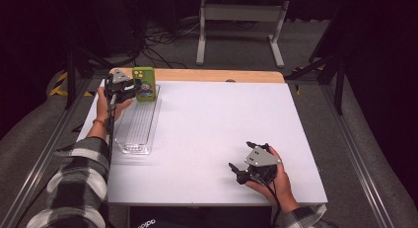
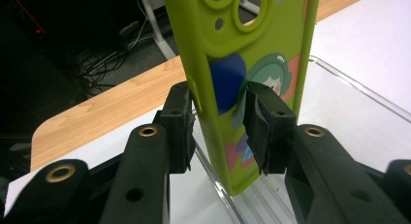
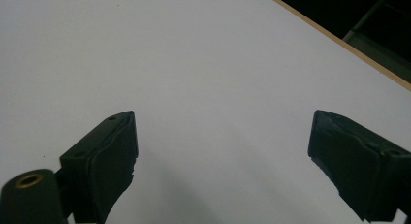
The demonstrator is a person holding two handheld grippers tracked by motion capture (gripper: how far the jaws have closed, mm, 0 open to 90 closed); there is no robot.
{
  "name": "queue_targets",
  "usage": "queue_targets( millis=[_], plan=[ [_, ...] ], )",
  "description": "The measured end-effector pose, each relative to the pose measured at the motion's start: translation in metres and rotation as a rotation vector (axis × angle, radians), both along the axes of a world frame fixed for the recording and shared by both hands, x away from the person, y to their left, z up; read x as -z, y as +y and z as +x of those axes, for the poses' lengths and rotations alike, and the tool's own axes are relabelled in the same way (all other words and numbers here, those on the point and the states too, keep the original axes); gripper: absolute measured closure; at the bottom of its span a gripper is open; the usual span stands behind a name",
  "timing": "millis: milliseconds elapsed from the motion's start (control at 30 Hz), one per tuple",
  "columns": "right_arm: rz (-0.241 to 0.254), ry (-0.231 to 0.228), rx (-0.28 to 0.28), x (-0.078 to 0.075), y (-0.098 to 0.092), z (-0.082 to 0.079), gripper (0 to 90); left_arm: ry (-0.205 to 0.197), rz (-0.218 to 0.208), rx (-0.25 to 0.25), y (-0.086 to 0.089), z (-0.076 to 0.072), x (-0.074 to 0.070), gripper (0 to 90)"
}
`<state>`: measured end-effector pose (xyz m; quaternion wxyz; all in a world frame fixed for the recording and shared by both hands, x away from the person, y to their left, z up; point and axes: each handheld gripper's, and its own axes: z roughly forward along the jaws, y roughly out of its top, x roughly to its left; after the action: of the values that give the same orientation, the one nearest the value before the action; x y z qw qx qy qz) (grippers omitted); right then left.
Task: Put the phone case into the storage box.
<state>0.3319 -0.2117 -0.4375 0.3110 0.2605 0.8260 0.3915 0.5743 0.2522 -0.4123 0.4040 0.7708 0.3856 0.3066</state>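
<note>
Green silicone-looking phone case [image 2: 252, 64] stands upright at the far end of the clear plastic tray [image 1: 140, 124], near the surface's far left corner, and it is probably light, thin-walled and bendy, with a slightly grippy skin. The left gripper [image 2: 220, 122] has its fingers [image 2: 269, 124] straddling the case's lower half, the right pad against its printed back and the left pad barely clear of its edge, so I judge it released; a hold across the two long edges, low down, seems best. The right gripper [image 3: 220, 156] rests near the surface's near right corner, fingers spread wide on nothing.
</note>
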Motion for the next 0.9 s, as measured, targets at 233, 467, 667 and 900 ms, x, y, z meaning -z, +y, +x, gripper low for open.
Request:
queue_targets(
  millis=[233,467,667,900],
  plan=[
    [-0.008,0.007,0.005,0.0021,0.0002,0.0016,12.0,0.026,0.004,-0.020,0.0001,0.0022,0.0046,64.8],
    [-0.018,0.009,-0.005,0.0030,0.0016,0.0014,12.3,0.025,-0.003,-0.010,-0.0024,0.0029,0.0052,66.0],
    [-0.022,0.005,-0.011,0.0028,0.0031,0.0011,12.3,0.020,0.006,-0.028,-0.0062,0.0029,0.0050,64.4],
    [-0.028,0.012,-0.020,0.0035,0.0041,0.0018,12.3,0.014,0.011,-0.044,-0.0077,0.0040,0.0066,62.4]
  ],
)
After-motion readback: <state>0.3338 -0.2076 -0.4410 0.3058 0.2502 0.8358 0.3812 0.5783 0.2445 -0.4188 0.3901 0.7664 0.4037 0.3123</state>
